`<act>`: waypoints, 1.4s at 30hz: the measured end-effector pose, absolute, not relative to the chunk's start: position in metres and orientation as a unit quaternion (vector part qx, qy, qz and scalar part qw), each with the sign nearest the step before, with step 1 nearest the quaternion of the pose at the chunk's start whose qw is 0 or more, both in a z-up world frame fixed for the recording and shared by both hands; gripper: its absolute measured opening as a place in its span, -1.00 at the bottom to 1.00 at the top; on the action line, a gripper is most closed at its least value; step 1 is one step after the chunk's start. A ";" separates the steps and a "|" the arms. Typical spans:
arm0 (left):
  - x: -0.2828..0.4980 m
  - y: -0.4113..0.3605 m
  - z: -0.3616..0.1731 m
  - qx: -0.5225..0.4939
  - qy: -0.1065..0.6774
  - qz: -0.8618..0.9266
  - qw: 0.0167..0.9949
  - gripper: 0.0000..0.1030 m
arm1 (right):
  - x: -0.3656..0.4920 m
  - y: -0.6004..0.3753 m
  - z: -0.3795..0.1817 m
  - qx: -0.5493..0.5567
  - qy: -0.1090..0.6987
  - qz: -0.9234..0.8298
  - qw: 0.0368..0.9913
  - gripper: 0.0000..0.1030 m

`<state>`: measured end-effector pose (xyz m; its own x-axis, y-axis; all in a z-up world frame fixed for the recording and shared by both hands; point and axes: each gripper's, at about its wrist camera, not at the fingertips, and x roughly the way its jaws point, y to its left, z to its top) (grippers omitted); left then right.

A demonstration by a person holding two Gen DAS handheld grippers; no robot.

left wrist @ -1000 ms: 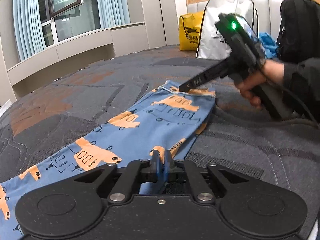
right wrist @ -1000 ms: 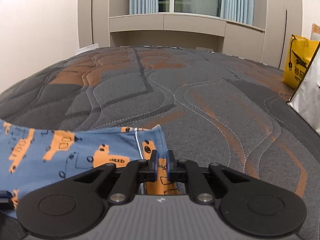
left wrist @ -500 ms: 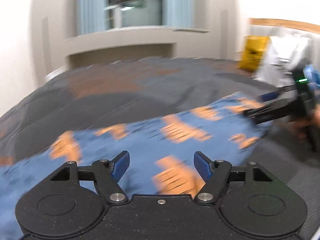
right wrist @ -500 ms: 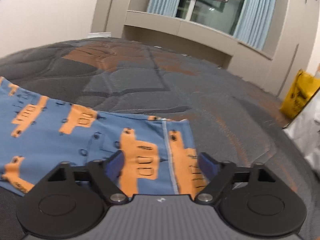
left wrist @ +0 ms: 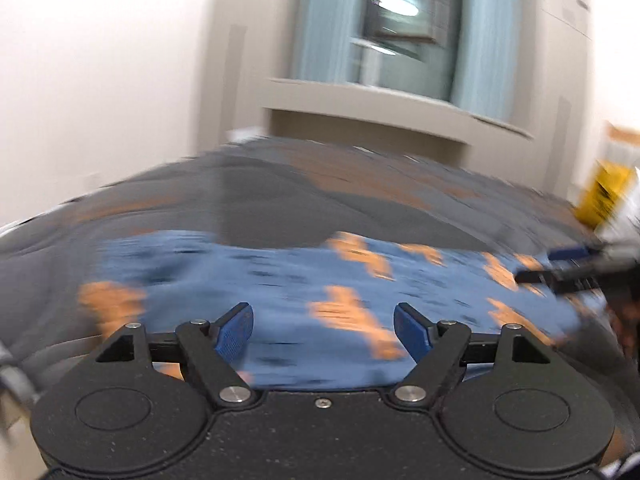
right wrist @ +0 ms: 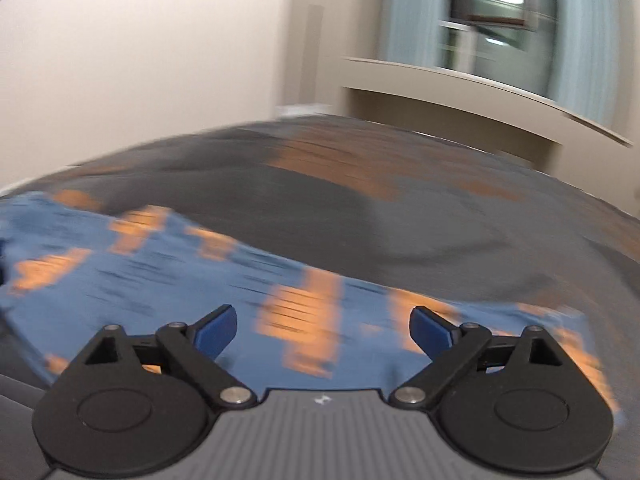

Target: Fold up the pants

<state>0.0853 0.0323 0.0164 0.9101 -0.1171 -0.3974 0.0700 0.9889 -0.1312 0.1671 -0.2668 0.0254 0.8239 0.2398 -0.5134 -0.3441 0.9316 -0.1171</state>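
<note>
The left tool (left wrist: 323, 332) hangs spread wide and empty over the blue, orange-printed pants (left wrist: 304, 276) lying flat on the grey bed (left wrist: 280, 196), and the right tool (right wrist: 323, 330), likewise spread and empty, hovers over the same pants (right wrist: 160, 280), with everything blurred.

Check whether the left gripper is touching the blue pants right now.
Cannot tell. In the left wrist view the left gripper is open above the pants, nothing between its fingers, but motion blur hides whether the fingertips graze the cloth.
</note>
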 end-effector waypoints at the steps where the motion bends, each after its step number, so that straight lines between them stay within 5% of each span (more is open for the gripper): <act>1: 0.080 0.047 0.017 -0.072 0.199 -0.028 0.977 0.54 | 0.166 -0.250 0.026 -0.109 0.249 0.176 0.946 0.89; 5: 0.071 0.095 0.018 -0.103 0.186 0.041 0.976 0.49 | 0.166 -0.192 0.028 -0.125 0.240 0.239 0.933 0.89; 9: 0.079 0.136 0.011 -0.161 0.210 0.068 0.962 0.08 | 0.171 -0.153 0.024 -0.129 0.242 0.271 0.923 0.90; 18: 0.111 0.168 -0.013 -0.288 0.243 0.016 0.926 0.05 | 0.172 -0.132 0.011 -0.126 0.266 0.271 0.916 0.90; 19: 0.115 0.170 -0.015 -0.296 0.245 0.017 0.923 -0.04 | 0.173 -0.133 0.010 -0.125 0.269 0.270 0.916 0.90; 20: 0.118 0.170 -0.016 -0.298 0.248 0.022 0.922 -0.43 | 0.172 -0.135 0.010 -0.124 0.270 0.269 0.916 0.90; 21: 0.120 0.167 -0.020 -0.296 0.253 0.029 0.921 -0.57 | 0.172 -0.137 0.009 -0.122 0.271 0.268 0.916 0.90; 26: 0.114 0.159 -0.007 -0.266 0.233 0.050 0.934 -0.76 | 0.173 -0.142 0.011 -0.113 0.269 0.267 0.918 0.90; 37: 0.104 0.135 0.004 -0.174 0.249 0.075 0.950 -0.74 | 0.180 -0.146 0.003 -0.113 0.290 0.260 0.914 0.97; 40: 0.103 0.137 0.002 -0.168 0.248 0.078 0.951 -0.55 | 0.180 -0.145 0.002 -0.114 0.292 0.265 0.912 0.99; 42: 0.097 0.138 0.004 -0.163 0.243 0.088 0.952 -0.10 | 0.180 -0.144 0.002 -0.117 0.292 0.270 0.910 0.99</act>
<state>0.0965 0.1379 0.0038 0.8667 0.0889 -0.4909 -0.2474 0.9310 -0.2683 0.1798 -0.1441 0.0018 0.6840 0.4236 -0.5939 -0.5595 0.8270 -0.0546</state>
